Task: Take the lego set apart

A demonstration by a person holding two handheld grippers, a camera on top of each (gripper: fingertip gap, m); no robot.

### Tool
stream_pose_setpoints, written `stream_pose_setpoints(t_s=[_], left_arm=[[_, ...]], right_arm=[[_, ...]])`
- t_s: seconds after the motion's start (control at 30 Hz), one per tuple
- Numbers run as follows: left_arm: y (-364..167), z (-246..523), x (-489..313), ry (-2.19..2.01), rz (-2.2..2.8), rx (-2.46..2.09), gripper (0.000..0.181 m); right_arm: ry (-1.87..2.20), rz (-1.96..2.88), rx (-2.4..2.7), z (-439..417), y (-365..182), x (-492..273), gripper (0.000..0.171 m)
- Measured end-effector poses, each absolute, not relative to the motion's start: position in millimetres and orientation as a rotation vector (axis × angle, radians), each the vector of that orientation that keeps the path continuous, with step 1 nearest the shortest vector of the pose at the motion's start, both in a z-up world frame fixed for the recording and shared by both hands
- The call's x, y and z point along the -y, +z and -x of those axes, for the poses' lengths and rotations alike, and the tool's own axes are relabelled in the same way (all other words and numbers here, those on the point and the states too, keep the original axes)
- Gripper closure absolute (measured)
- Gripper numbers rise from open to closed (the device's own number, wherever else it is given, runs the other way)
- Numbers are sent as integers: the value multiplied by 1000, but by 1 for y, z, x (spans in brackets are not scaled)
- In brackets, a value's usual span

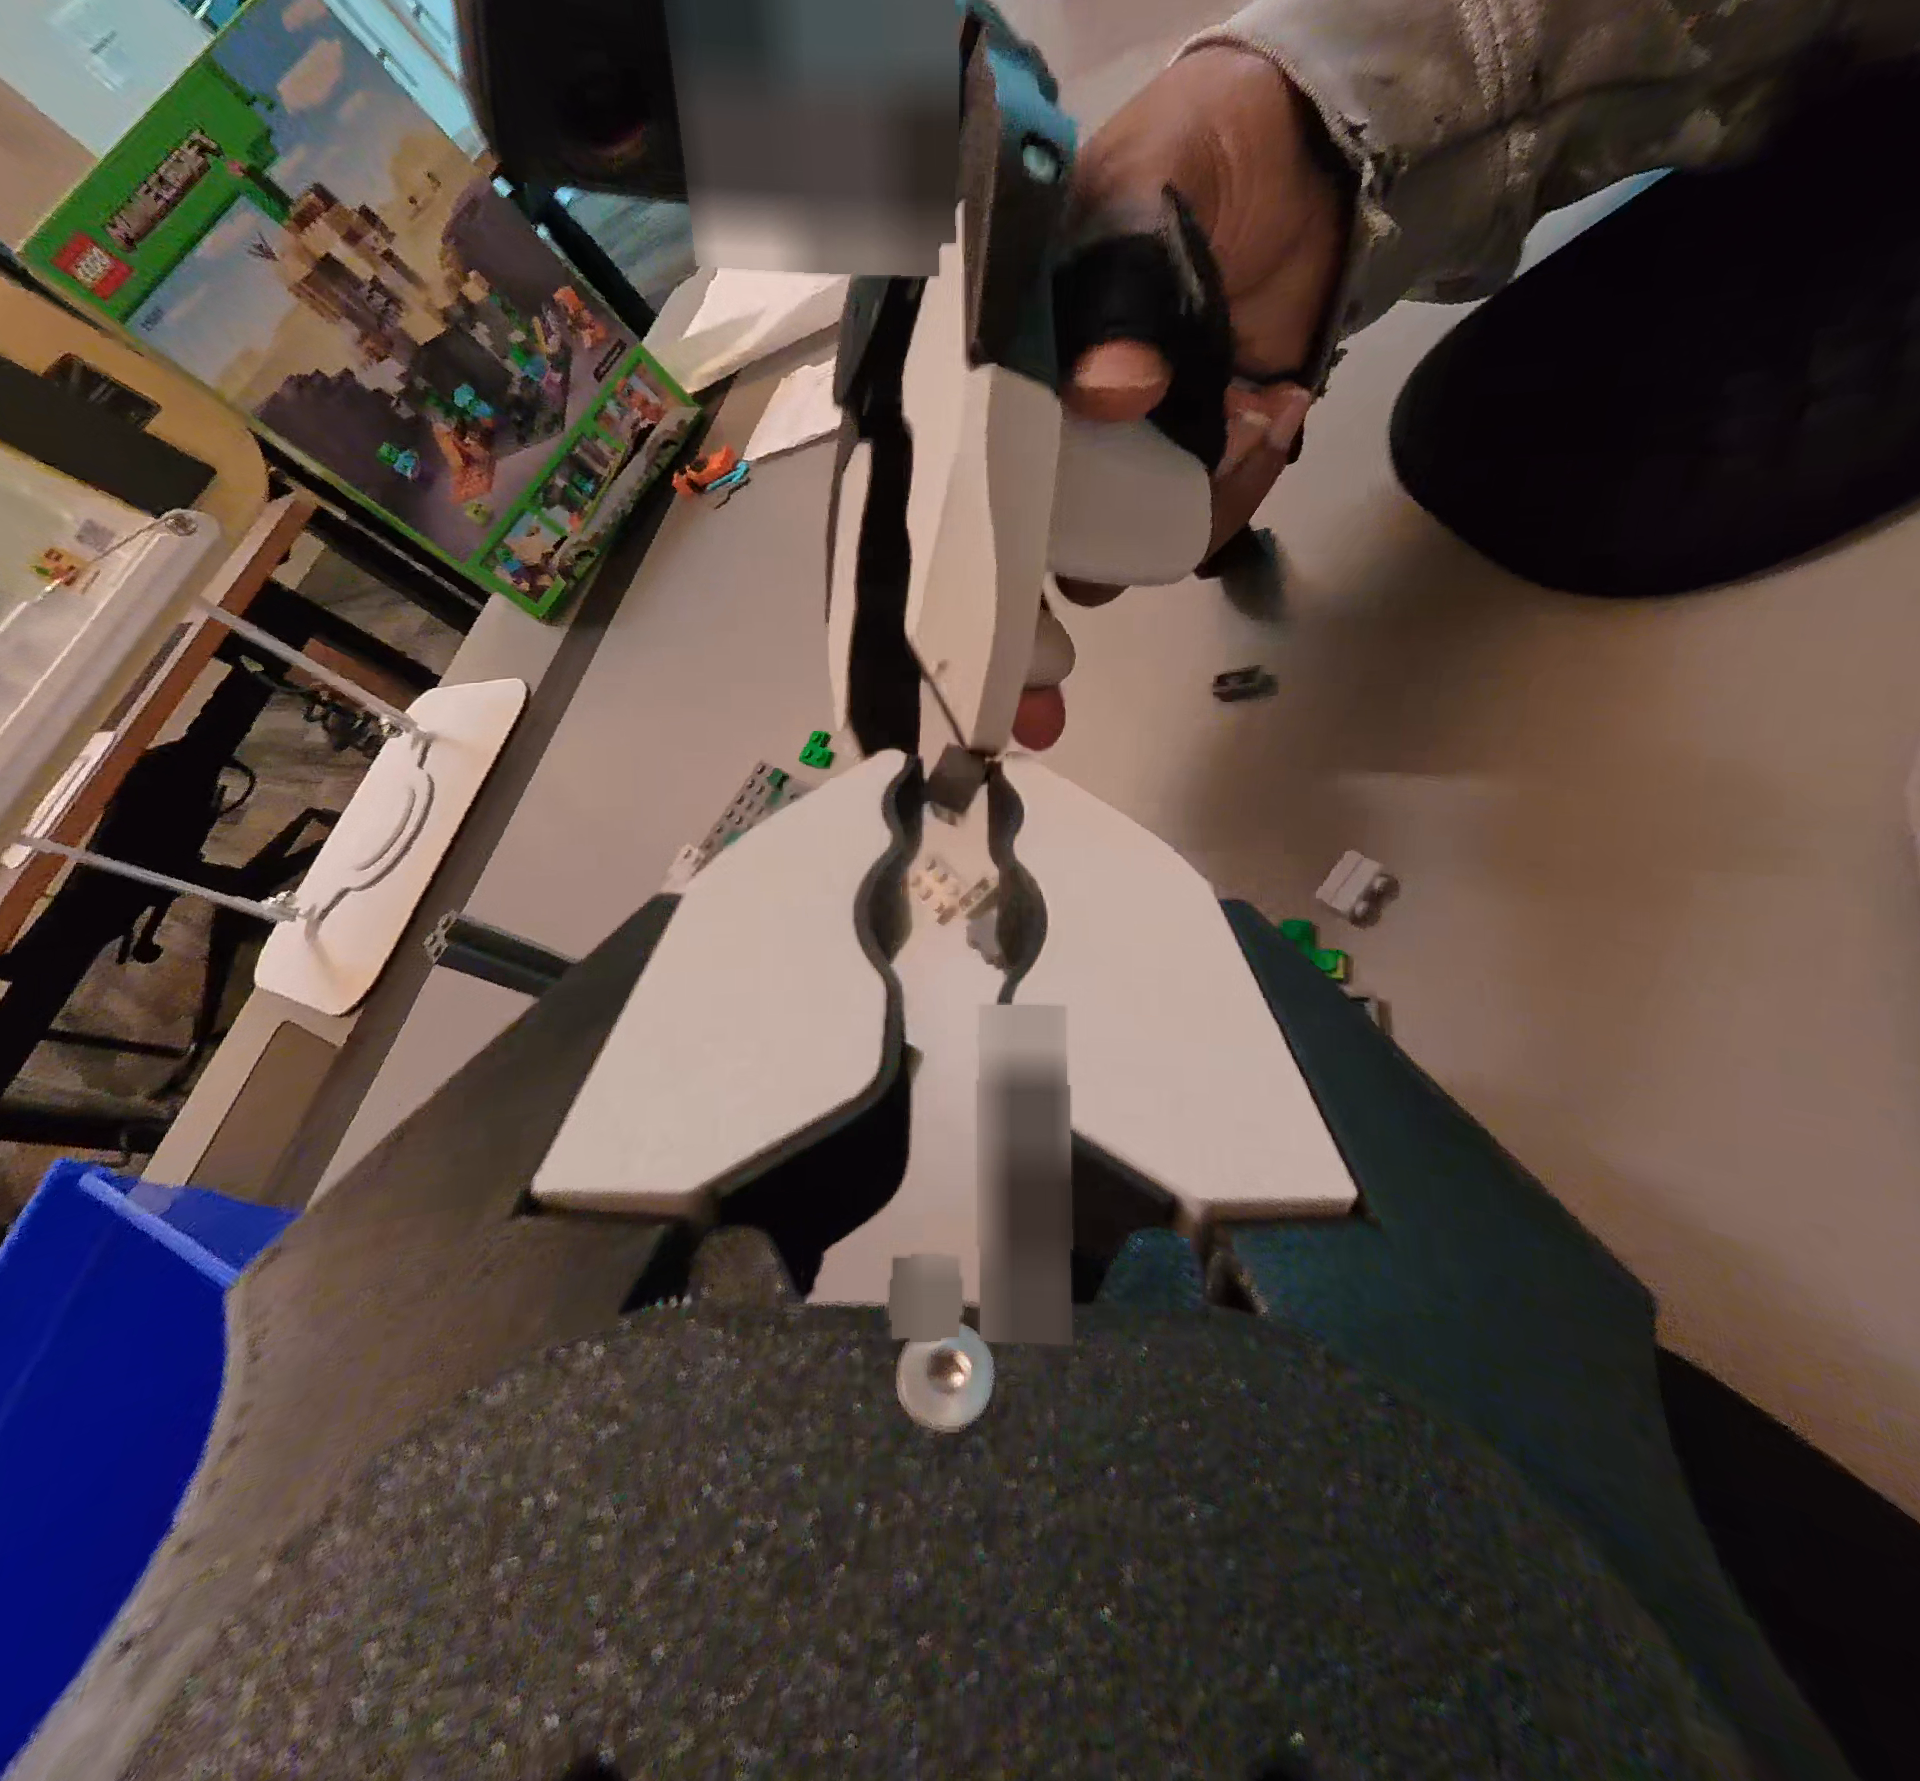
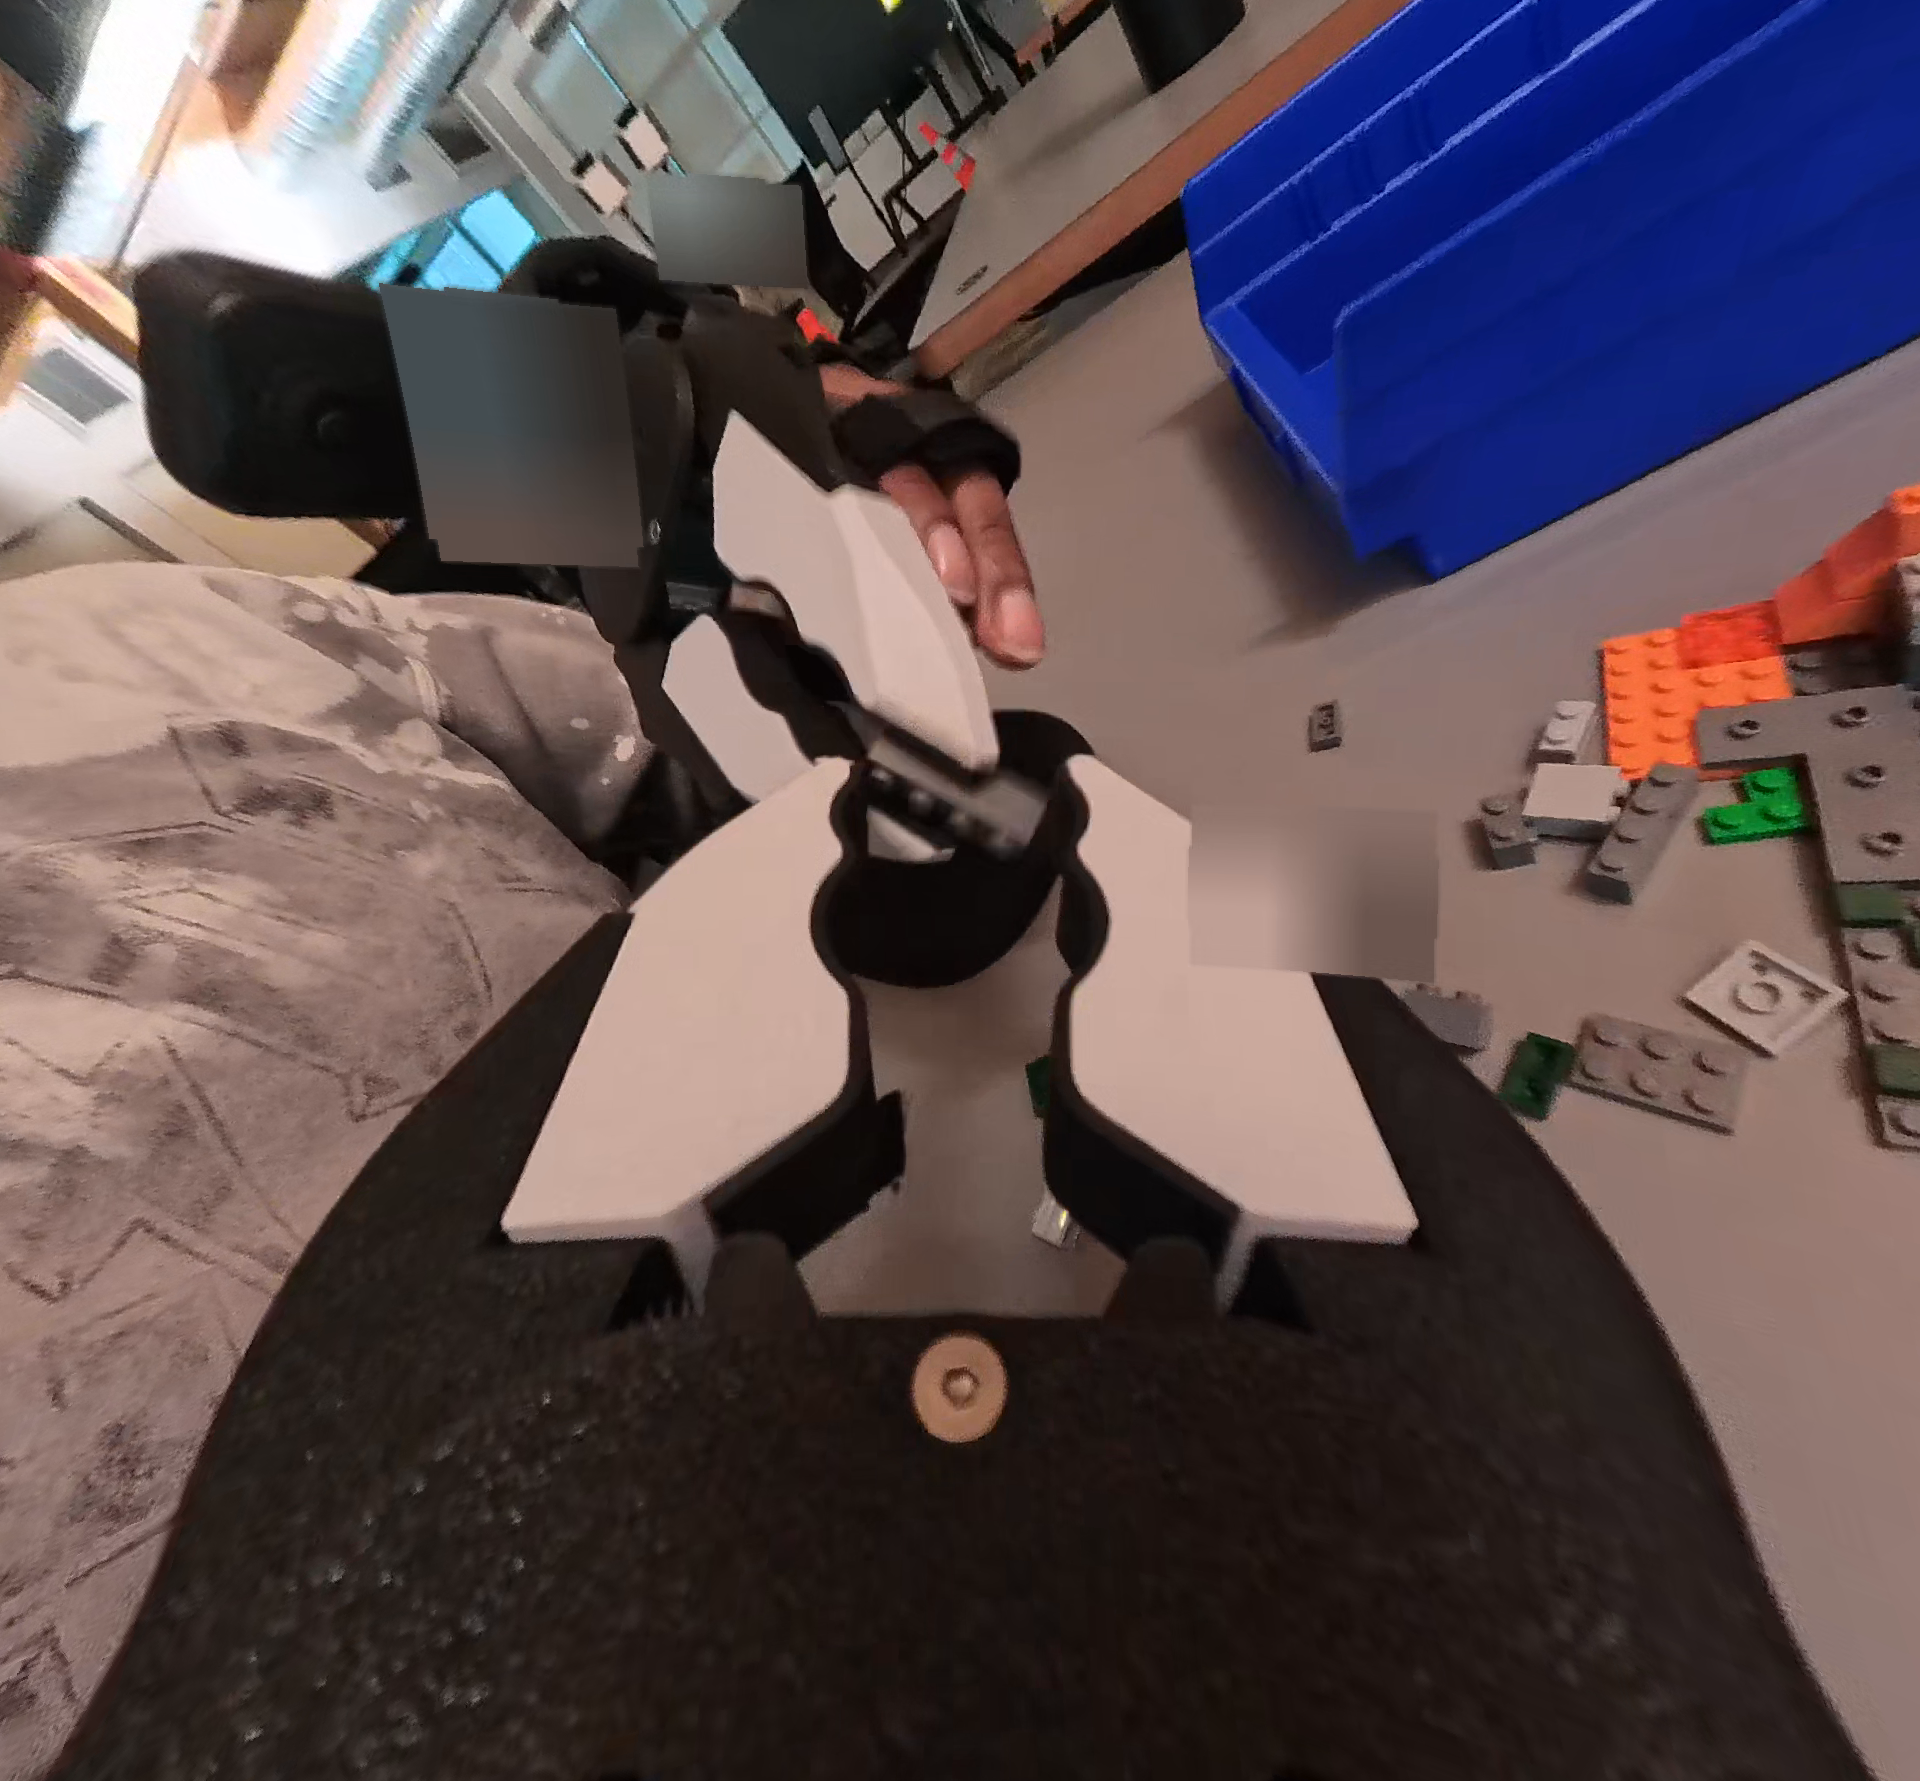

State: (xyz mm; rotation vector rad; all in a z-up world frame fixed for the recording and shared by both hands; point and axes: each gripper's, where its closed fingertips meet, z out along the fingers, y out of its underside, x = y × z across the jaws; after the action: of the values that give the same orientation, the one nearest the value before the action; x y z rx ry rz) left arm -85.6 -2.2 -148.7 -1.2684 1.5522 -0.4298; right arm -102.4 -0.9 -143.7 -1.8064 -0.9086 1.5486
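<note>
Meeting above the counter [image 2: 1195, 588], both claws pinch one small dark grey brick [image 2: 961, 801] from opposite ends. Bare counter lies all around that brick in the left wrist view, and the counter's edge [image 1: 499, 796] runs well left of it, past a lego box [image 1: 416, 360]. Beyond the brick in the right wrist view sit blue bins [image 2: 1558, 277]; right of it lie the loose grey, green and orange lego pieces [image 2: 1766, 796]. The left claw [image 1: 956, 781] is nearly closed on the brick. The right claw [image 2: 961, 796] is parted only by the brick's length, gripping it.
</note>
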Motion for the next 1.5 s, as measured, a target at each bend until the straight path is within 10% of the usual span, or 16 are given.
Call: stream_pose_setpoints(t_s=[0.7, 1.07, 1.4, 1.5], left_arm=[[-184, 264, -180, -147, 2119, -806, 151], [-124, 193, -113, -277, 1720, -1070, 154], [-211, 117, -47, -426, 1718, -1523, 150], [-225, 101, -34, -482, 1660, -1615, 144]], right_arm=[[418, 2218, 1213, 68, -268, -66, 105], [402, 2268, 1290, 73, -267, -64, 139], [458, 2174, 1322, 74, -261, -49, 140], [585, 2116, 1272, 77, -244, -42, 164]])
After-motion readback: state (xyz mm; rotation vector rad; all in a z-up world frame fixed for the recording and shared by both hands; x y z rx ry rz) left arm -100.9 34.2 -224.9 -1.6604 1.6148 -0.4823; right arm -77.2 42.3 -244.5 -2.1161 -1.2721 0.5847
